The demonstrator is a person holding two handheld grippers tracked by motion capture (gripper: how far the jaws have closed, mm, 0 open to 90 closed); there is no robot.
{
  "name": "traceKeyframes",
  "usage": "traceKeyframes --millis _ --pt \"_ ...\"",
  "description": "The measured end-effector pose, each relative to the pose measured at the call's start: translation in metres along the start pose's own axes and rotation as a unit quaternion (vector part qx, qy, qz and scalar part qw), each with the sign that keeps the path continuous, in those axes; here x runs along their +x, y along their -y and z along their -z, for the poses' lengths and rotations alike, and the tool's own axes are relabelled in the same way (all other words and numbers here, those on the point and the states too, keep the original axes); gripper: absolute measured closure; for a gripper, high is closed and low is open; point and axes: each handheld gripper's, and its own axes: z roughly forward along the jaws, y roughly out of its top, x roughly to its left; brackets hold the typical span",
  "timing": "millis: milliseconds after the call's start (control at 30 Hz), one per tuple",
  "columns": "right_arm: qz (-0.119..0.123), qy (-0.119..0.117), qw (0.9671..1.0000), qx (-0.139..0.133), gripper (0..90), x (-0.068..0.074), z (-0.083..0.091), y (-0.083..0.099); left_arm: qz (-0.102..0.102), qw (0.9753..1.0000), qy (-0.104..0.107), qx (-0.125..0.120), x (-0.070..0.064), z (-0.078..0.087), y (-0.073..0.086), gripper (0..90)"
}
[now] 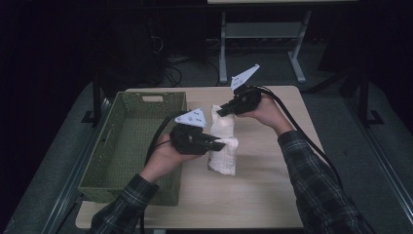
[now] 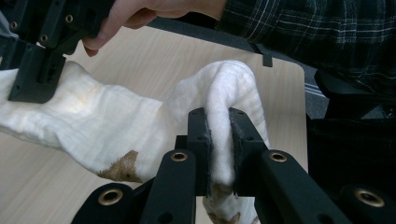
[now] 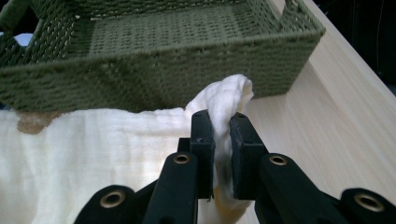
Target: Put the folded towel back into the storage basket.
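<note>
Jaws of the left gripper (image 2: 219, 140) pinched tight on a raised fold of the white cloth (image 2: 116, 121), fabric squeezed between the black pads and bulging over their tips. Right gripper (image 3: 220, 140) likewise clamped on a bunched corner of the same cloth. From the high view, both forearms in dark plaid sleeves come in from the near edge; the left hand (image 1: 163, 158) holds its gripper level at the cloth's near end, the right hand (image 1: 265, 113) angles inward at the far end. Cloth soft, loosely woven, cream-white, with brownish stains along one edge; it lies as a long rumpled strip on the pale wood-grain table (image 1: 272, 195), lifted slightly at both gripped ends. Just beside it to the left sits a green woven basket (image 1: 146, 105), rectangular, with handle slots, touching or nearly touching the cloth's side. Farther off, a dark floor and a grey desk frame (image 1: 263, 34).
</note>
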Motion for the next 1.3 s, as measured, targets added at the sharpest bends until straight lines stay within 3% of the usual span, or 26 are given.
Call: traceKeyframes --millis 167,633,1000,1300 --pt "0.011 0.001 0.9999 -0.005 81.6 0.003 -0.010 -0.024 -0.006 0.9999 -0.005 -0.011 0.007 0.027 0.007 80.2" --pt "0.037 -0.011 0.9992 -0.009 81.6 0.006 -0.055 -0.080 0.010 0.9988 -0.033 -0.034 0.025 0.092 0.044 80.2" --pt "0.052 -0.023 0.9984 -0.006 81.5 0.013 -0.093 -0.105 0.035 0.9968 -0.060 -0.040 0.031 0.127 0.071 80.0" --pt "0.057 -0.033 0.9978 -0.001 81.5 0.021 -0.115 -0.113 0.040 0.9967 -0.068 -0.021 0.029 0.136 0.089 79.9"
